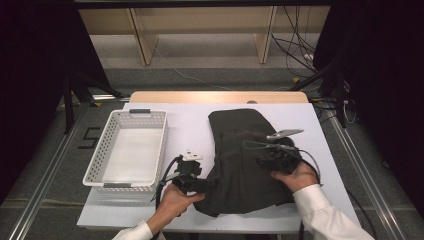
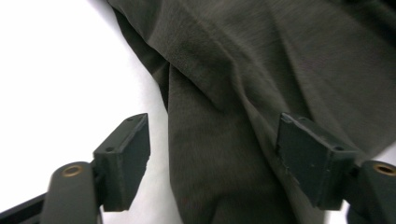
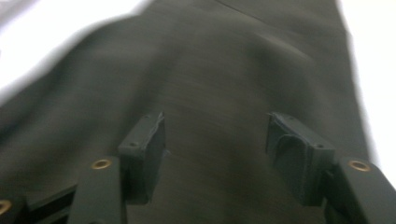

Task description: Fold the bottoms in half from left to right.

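Left of the dark cloth (image 1: 245, 160) – white basket (image 1: 100, 165) bare – both grippers' fingers open

The high view is evenly lit from above: the white rectangular tabletop (image 1: 190, 130) is rendered bright, while the surroundings are left in deep darkness. Only soft, faint shadows are cast. In the left gripper view the tabletop is overexposed to blank white. The right gripper view is smeared by motion blur, and the weave of the dark olive-grey fabric garment (image 3: 219, 88) is softened.
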{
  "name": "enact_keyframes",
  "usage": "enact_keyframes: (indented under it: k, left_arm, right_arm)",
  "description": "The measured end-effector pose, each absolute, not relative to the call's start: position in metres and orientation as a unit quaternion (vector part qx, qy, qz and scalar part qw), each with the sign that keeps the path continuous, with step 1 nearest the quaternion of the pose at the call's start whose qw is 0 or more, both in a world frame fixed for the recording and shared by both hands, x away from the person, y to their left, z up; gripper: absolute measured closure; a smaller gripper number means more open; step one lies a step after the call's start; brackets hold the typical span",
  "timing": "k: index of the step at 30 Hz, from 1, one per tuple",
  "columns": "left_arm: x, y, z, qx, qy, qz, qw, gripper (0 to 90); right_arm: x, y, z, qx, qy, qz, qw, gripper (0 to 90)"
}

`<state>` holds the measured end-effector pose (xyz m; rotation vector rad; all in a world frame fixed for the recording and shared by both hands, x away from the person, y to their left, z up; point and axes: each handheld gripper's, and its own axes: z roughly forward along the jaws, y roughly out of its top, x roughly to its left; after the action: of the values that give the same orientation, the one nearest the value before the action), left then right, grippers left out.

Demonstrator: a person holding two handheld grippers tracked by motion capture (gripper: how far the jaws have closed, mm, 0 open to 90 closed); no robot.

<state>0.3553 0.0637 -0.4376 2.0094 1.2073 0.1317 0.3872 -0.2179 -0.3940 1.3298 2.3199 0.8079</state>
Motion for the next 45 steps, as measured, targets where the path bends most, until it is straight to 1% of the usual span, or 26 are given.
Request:
enact_keyframes:
  k: [2,5,6,7,10,13,15,18,20,22,23,24,26,27,28,31,32,33,34,35,37,39,41,45]
  left_arm:
    - [0.362,0.058,-0.443,0.787,0.481,0.044,0.384,25.1]
    - [0.371,0.049,-0.448,0.783,0.487,0.030,0.386,25.2]
    - [0.374,0.046,-0.450,0.785,0.487,0.027,0.383,25.5]
    - [0.377,0.044,-0.453,0.787,0.486,0.012,0.379,25.5]
    - [0.385,0.038,-0.466,0.786,0.497,-0.033,0.367,25.5]
    - [0.384,0.036,-0.470,0.782,0.501,-0.046,0.368,26.4]
    - [0.381,0.032,-0.467,0.791,0.489,-0.047,0.364,26.4]
    - [0.372,0.025,-0.468,0.811,0.469,-0.055,0.346,24.7]
    - [0.366,0.022,-0.471,0.826,0.455,-0.038,0.330,23.3]
    - [0.366,0.020,-0.473,0.823,0.460,-0.034,0.332,23.4]
    - [0.366,0.018,-0.473,0.822,0.462,-0.034,0.331,23.7]
    - [0.367,0.018,-0.473,0.825,0.459,-0.030,0.329,25.0]
    - [0.367,0.018,-0.474,0.826,0.456,-0.020,0.331,29.4]
    - [0.366,0.019,-0.474,0.825,0.455,-0.012,0.334,33.1]
    - [0.366,0.021,-0.475,0.824,0.454,-0.001,0.340,40.1]
    - [0.361,0.024,-0.478,0.813,0.457,0.027,0.360,64.9]
    - [0.358,0.024,-0.478,0.812,0.455,0.036,0.364,69.8]
    - [0.356,0.025,-0.478,0.812,0.451,0.043,0.367,72.6]
    - [0.354,0.027,-0.476,0.812,0.450,0.048,0.369,74.1]
    - [0.353,0.029,-0.475,0.811,0.450,0.049,0.372,74.9]
    - [0.352,0.037,-0.473,0.812,0.448,0.049,0.370,75.3]
    - [0.350,0.048,-0.471,0.815,0.446,0.054,0.366,75.4]
    - [0.350,0.062,-0.470,0.812,0.453,0.048,0.365,75.3]
    - [0.349,0.089,-0.468,0.810,0.463,0.045,0.357,74.9]
  right_arm:
    - [0.394,-0.239,-0.402,0.495,0.808,0.269,0.173,36.6]
    - [0.402,-0.262,-0.417,0.527,0.795,0.248,0.172,42.2]
    - [0.404,-0.268,-0.422,0.536,0.790,0.243,0.169,43.3]
    - [0.406,-0.273,-0.426,0.543,0.788,0.237,0.168,43.3]
    - [0.412,-0.286,-0.439,0.559,0.784,0.220,0.157,39.8]
    - [0.415,-0.294,-0.449,0.567,0.784,0.210,0.137,35.1]
    - [0.417,-0.298,-0.455,0.569,0.787,0.209,0.114,32.7]
    - [0.416,-0.300,-0.458,0.572,0.785,0.216,0.097,32.5]
    - [0.414,-0.300,-0.458,0.572,0.786,0.220,0.085,32.5]
    - [0.414,-0.298,-0.460,0.570,0.788,0.221,0.070,31.6]
    - [0.413,-0.296,-0.462,0.570,0.789,0.221,0.060,27.5]
    - [0.412,-0.293,-0.463,0.565,0.793,0.218,0.065,26.3]
    - [0.411,-0.288,-0.463,0.559,0.799,0.209,0.070,26.9]
    - [0.411,-0.286,-0.463,0.558,0.800,0.208,0.069,29.4]
    - [0.409,-0.285,-0.463,0.554,0.803,0.208,0.071,35.6]
    - [0.405,-0.280,-0.461,0.550,0.804,0.219,0.053,59.7]
    - [0.403,-0.277,-0.461,0.545,0.807,0.218,0.056,65.4]
    - [0.401,-0.274,-0.461,0.546,0.807,0.216,0.057,73.2]
    - [0.398,-0.272,-0.461,0.546,0.807,0.219,0.049,76.7]
    - [0.394,-0.268,-0.461,0.541,0.811,0.219,0.049,78.3]
    - [0.386,-0.258,-0.461,0.538,0.814,0.211,0.064,79.8]
    - [0.378,-0.248,-0.459,0.530,0.819,0.215,0.054,80.2]
    - [0.369,-0.237,-0.458,0.519,0.827,0.212,0.051,80.1]
    - [0.355,-0.217,-0.456,0.501,0.835,0.225,0.035,78.5]
